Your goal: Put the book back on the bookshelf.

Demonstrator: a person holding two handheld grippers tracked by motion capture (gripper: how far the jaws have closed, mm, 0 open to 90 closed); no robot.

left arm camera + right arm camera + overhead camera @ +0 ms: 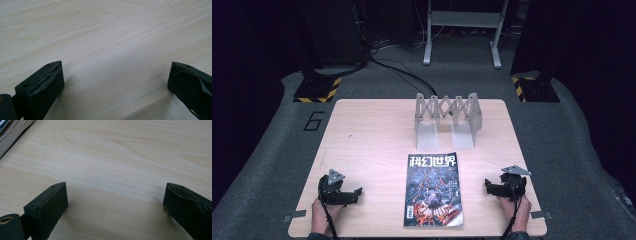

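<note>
Magazine (432, 191) between two grippers

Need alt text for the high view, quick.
A magazine lies flat at the near middle of a wooden table, between the open left gripper and right gripper. A grey folding rack stands behind it.

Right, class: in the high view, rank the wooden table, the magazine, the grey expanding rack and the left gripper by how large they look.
1. wooden table
2. magazine
3. grey expanding rack, close to the magazine in apparent size and farther from the camera, so this pair is unsure
4. left gripper
</note>
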